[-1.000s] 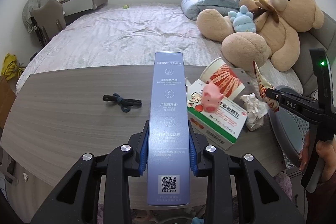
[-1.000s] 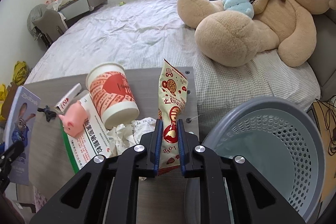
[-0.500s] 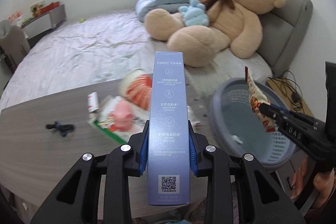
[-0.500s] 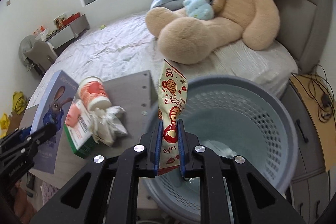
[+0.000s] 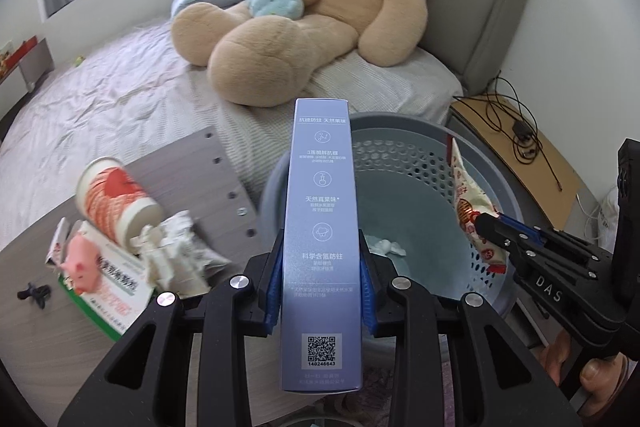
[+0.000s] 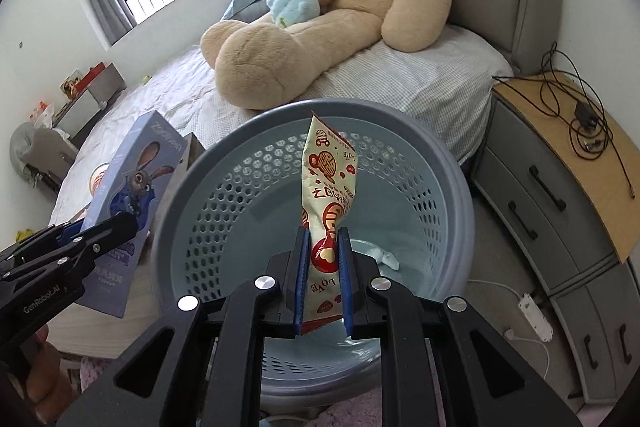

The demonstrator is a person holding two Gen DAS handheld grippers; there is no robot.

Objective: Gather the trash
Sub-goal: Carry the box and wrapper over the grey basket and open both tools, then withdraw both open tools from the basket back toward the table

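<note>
I've got left gripper (image 5: 320,291) clamped on the tall blue cardboard box (image 5: 320,227) and right gripper (image 6: 323,283) pinching the red-and-cream snack wrapper (image 6: 330,183), both over the grey-blue perforated plastic basket (image 6: 224,195) with neither dropped yet, while the red-patterned paper cup (image 5: 116,205), crumpled white paper (image 5: 176,255) and green-and-white carton (image 5: 112,301) are left on the table (image 5: 208,163).

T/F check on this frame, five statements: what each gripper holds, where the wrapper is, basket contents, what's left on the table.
1. The left gripper is shut on a blue box. True.
2. The right gripper is empty. False: it is shut on a snack wrapper.
3. The wrapper hangs over the basket. True.
4. The basket is empty. False: a white crumpled scrap lies on its bottom.
5. The paper cup stands upright on the table. False: it lies on its side, next to crumpled paper.
</note>
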